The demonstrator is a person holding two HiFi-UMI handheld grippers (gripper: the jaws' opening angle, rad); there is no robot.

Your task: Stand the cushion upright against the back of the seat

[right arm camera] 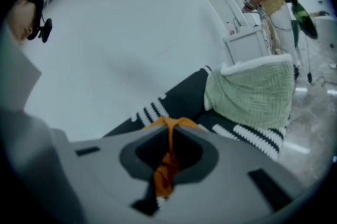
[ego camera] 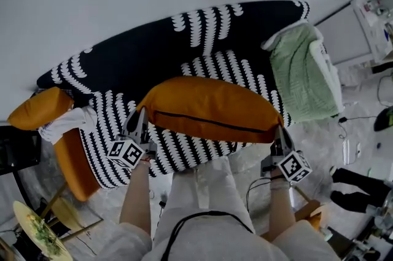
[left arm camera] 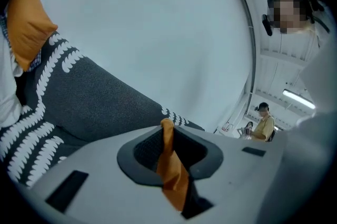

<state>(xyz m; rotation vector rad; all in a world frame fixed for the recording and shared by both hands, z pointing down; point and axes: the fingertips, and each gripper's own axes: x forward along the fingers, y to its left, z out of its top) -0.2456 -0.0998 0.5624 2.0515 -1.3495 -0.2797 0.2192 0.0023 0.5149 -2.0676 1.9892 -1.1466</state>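
Note:
A long orange cushion (ego camera: pixel 212 109) with a dark seam hangs level above the black-and-white patterned sofa seat (ego camera: pixel 184 146), in front of the sofa's back (ego camera: pixel 153 51). My left gripper (ego camera: pixel 140 118) is shut on the cushion's left corner, and my right gripper (ego camera: pixel 279 134) is shut on its right corner. In the left gripper view a fold of orange cushion fabric (left arm camera: pixel 171 165) is pinched between the jaws of the left gripper (left arm camera: pixel 167 136). The right gripper view shows the same: orange cushion fabric (right arm camera: pixel 166 170) squeezed in the right gripper (right arm camera: pixel 169 136).
A green knitted blanket (ego camera: pixel 301 69) lies over the sofa's right end. A second orange cushion (ego camera: pixel 40 109) and a white cloth (ego camera: pixel 64 121) sit at the left end, above an orange chair (ego camera: pixel 77 161). Two people (left arm camera: pixel 263 123) stand far off by a white cabinet (right arm camera: pixel 247 44).

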